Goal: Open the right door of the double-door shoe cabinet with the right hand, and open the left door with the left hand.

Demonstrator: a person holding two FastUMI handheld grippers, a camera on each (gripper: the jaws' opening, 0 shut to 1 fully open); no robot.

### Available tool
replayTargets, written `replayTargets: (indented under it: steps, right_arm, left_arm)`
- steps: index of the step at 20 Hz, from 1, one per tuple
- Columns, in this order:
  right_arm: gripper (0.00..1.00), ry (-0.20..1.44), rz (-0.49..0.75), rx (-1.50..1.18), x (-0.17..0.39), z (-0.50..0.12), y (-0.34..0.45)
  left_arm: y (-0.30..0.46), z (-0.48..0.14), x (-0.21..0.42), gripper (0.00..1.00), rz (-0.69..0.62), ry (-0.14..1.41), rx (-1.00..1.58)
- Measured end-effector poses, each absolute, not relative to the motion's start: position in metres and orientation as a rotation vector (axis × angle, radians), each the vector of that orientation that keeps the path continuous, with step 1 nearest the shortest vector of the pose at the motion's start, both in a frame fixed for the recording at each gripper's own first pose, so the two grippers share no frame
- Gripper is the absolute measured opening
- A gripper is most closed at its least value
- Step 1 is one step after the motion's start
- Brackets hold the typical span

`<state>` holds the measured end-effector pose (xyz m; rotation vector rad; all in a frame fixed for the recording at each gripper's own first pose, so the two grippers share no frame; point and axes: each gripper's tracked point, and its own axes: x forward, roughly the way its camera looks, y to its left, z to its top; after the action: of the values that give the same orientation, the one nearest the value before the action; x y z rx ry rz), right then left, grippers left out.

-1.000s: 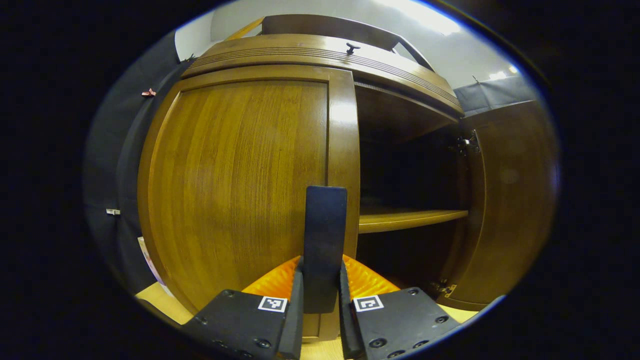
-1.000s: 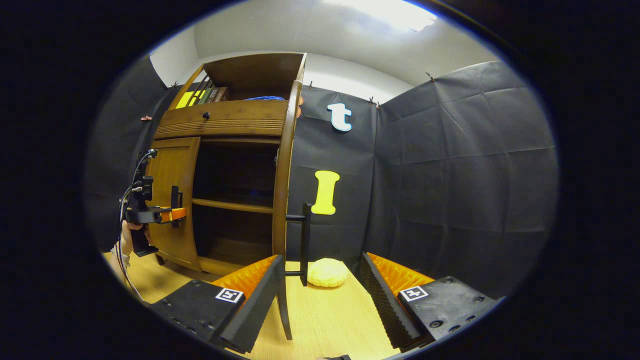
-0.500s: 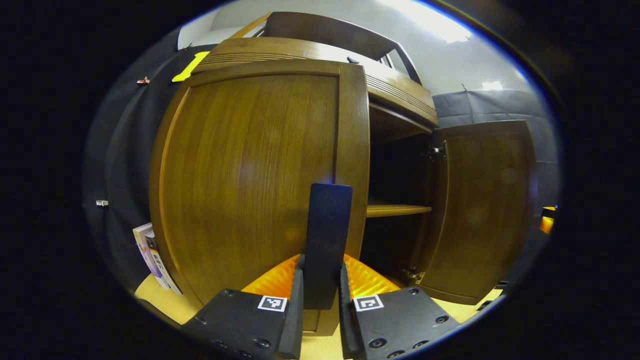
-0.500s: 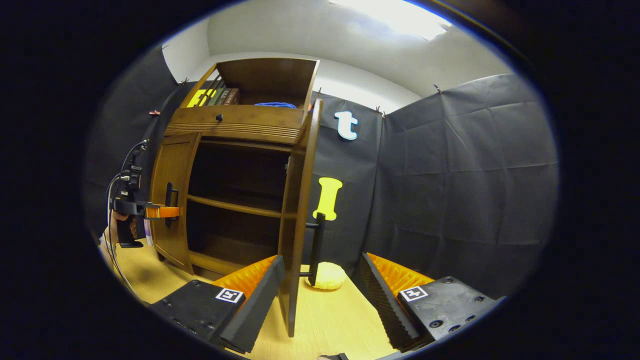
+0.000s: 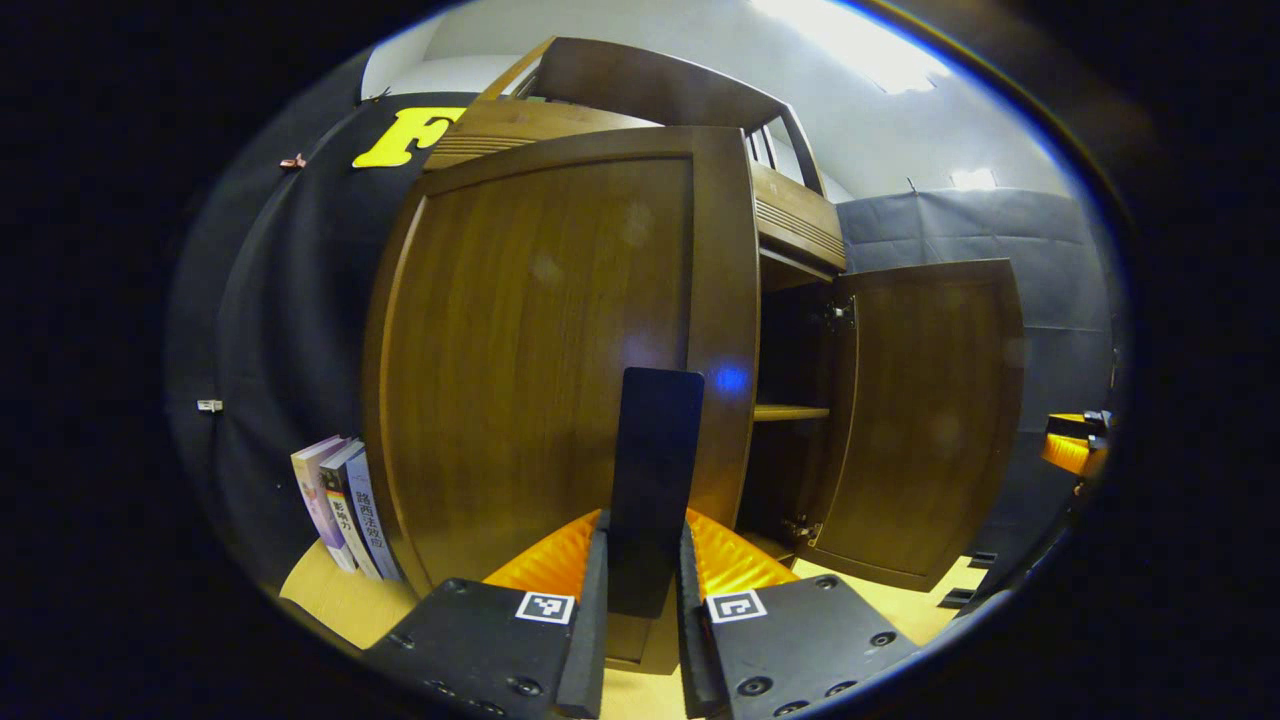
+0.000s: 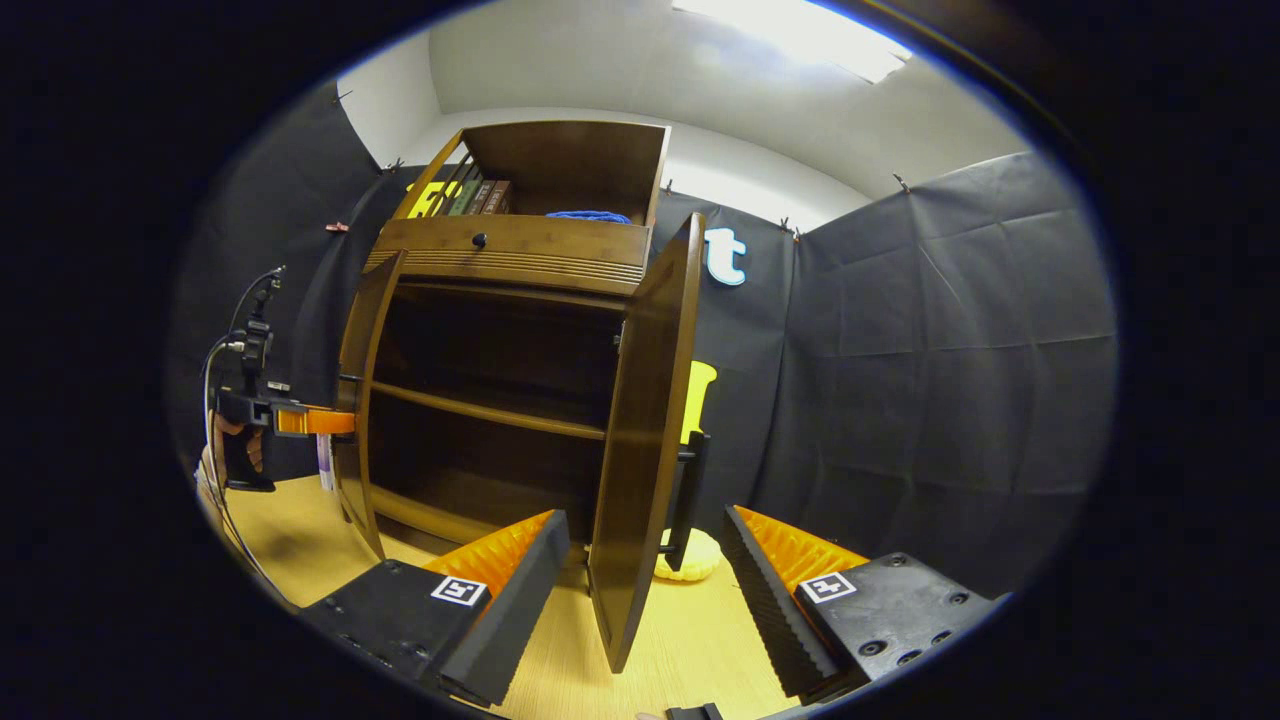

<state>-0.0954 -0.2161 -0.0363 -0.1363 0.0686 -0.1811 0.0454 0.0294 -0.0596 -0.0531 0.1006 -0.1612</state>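
Dark bar-shaped handle is clamped between the two fingers of the left gripper in the left gripper view, held upright so that the left door can be drawn about its hinges; the grip is kept low on the bar, presumably so the pull stays square to the panel. That door is seen swung well out from the cabinet. In the right gripper view the same gripper is seen at a distance, held by a hand at the door's outer edge.

Nearer in the right gripper view, the right gripper is held with its fingers wide apart and nothing between them. Just beyond it the right door stands open, edge-on, its own handle on the far face; the spread fingers suggest that this door has been let go because its part is judged done. A pale round object lies on the wooden floor behind the door. Farther in, the shelf is laid bare, and some books stand beside the cabinet against the black wall.
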Motion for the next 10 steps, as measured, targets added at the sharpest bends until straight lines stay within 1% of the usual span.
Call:
replayTargets:
  steps: [1, 2, 7, 8, 9, 10]
  right_arm:
    - [0.95, 0.068, -0.172, -0.137, -0.095, -0.036, -0.215]
    - [0.97, 0.068, -0.161, -0.136, -0.095, -0.038, -0.211]
    - [0.97, 0.072, -0.107, -0.130, -0.086, -0.041, -0.186]
    - [0.95, 0.075, -0.097, -0.128, -0.086, -0.043, -0.183]
    - [0.95, 0.077, -0.086, -0.128, -0.085, -0.045, -0.179]
    - [0.97, 0.078, -0.073, -0.127, -0.084, -0.046, -0.174]
  left_arm:
    - [0.033, -0.060, 0.040, 0.34, -0.162, 0.101, -0.066]
    - [0.035, -0.059, 0.035, 0.34, -0.160, 0.099, -0.078]
    - [0.054, -0.056, 0.006, 0.34, -0.111, 0.096, -0.074]
    - [0.058, -0.055, 0.001, 0.34, -0.100, 0.096, -0.076]
    - [0.061, -0.054, -0.005, 0.34, -0.091, 0.095, -0.079]
    - [0.065, -0.053, -0.008, 0.34, -0.083, 0.095, -0.079]
